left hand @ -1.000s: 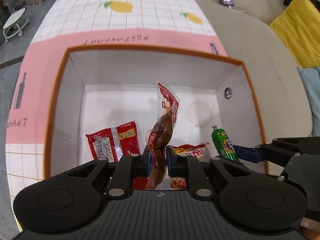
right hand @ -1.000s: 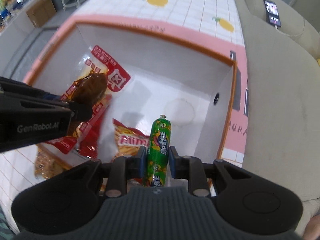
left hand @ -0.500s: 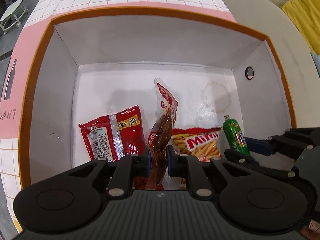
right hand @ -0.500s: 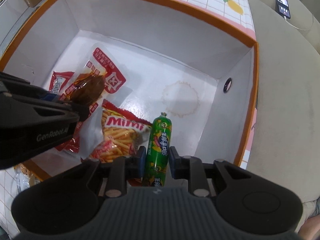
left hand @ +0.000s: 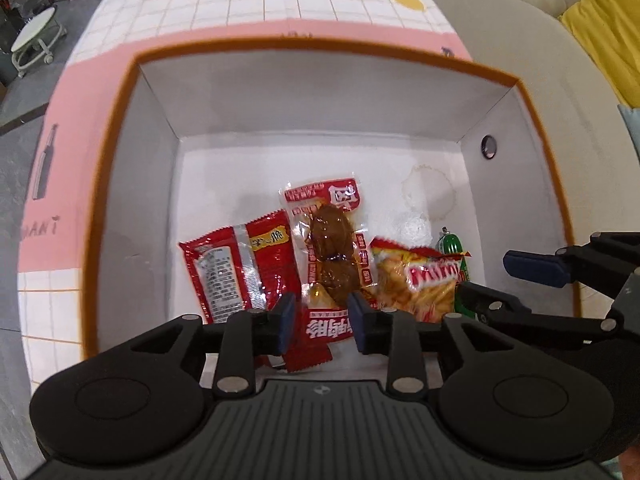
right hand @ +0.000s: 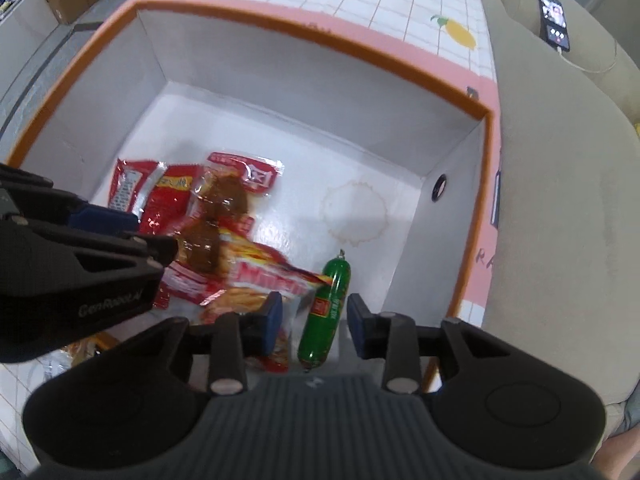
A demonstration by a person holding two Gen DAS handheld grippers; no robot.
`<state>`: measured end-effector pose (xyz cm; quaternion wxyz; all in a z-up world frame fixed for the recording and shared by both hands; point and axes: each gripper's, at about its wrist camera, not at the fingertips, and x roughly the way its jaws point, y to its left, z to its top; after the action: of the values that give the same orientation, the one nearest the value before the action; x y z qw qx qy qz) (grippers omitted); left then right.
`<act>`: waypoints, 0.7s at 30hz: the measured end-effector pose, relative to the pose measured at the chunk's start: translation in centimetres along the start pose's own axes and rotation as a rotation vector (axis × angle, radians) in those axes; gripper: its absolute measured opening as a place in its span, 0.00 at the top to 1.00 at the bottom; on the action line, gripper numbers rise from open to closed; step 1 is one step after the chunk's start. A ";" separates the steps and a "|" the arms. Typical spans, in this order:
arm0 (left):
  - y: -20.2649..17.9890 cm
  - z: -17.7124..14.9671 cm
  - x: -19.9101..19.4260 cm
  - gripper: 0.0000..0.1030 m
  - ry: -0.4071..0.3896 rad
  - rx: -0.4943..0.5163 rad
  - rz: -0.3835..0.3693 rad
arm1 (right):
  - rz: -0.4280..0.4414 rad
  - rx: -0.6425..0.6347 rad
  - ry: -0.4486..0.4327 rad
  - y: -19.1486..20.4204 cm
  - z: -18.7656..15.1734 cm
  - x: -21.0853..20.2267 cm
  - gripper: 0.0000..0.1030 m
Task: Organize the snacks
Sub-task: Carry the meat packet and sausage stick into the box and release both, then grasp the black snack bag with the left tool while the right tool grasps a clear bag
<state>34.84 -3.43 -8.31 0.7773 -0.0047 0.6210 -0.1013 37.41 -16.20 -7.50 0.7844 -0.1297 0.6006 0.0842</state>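
Note:
A white box with an orange rim (left hand: 320,46) (right hand: 320,40) holds the snacks. My left gripper (left hand: 322,316) (right hand: 136,232) hangs over its near side, jaws opening. The clear packet of brown meat (left hand: 332,248) (right hand: 218,216) lies flat on the other packets below it, free of the pads. My right gripper (right hand: 316,320) (left hand: 508,284) is also opening. The green sausage (right hand: 326,312) (left hand: 452,246) rests on the box floor between its pads, untouched. A red packet (left hand: 236,268) and a Mimi fries bag (left hand: 420,280) (right hand: 264,280) lie beside them.
The box stands on a tablecloth with a lemon pattern (left hand: 280,4). A beige sofa (right hand: 560,200) runs along the right, with a phone (right hand: 554,20) and a yellow cushion (left hand: 600,32) on it. Another snack packet (right hand: 84,350) lies outside the box at its near left corner.
Both grippers went from shut to open. The meat packet dropped from upright in the left jaws to flat in the box. The sausage left the right pads and lies on the box floor.

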 end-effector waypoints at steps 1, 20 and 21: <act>0.0 0.0 -0.6 0.62 -0.013 -0.003 0.001 | 0.002 0.003 -0.010 0.0 -0.1 -0.5 0.67; -0.9 -8.2 -12.1 0.52 -0.272 0.024 -0.038 | 0.155 0.129 -0.216 0.1 -8.0 -10.3 0.52; -0.8 -8.9 -12.3 0.52 -0.286 0.026 -0.042 | 0.169 0.145 -0.226 0.2 -8.7 -10.5 0.52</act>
<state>23.58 -1.15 1.67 0.8554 -0.0222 0.5025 -0.1238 26.55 -18.43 0.46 0.8444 -0.0114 0.5218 0.1207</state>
